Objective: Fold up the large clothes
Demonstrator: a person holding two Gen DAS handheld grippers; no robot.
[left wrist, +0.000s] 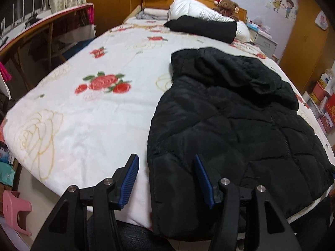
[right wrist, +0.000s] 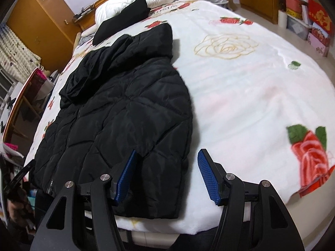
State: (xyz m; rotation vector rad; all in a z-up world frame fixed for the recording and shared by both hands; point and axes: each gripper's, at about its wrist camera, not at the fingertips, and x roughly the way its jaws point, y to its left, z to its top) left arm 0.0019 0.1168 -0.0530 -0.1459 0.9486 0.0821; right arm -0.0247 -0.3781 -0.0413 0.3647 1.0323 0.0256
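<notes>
A black quilted hooded jacket (left wrist: 234,125) lies lengthwise on the bed, hood toward the headboard, hem at the near edge, sleeves folded in. It also shows in the right wrist view (right wrist: 117,121). My left gripper (left wrist: 166,159) is open, hovering over the jacket's left hem corner, its fingers on either side of the jacket's left edge. My right gripper (right wrist: 167,153) is open over the right hem corner, its fingers on either side of the right edge. Neither holds anything.
The bed has a white rose-print blanket (left wrist: 88,113). A white pillow (left wrist: 194,10), a black cloth roll (left wrist: 205,27) and a teddy bear (left wrist: 227,6) lie at the headboard. A wooden rail (left wrist: 31,33) stands left, boxes (right wrist: 314,23) right, a pink stool (left wrist: 14,211) below.
</notes>
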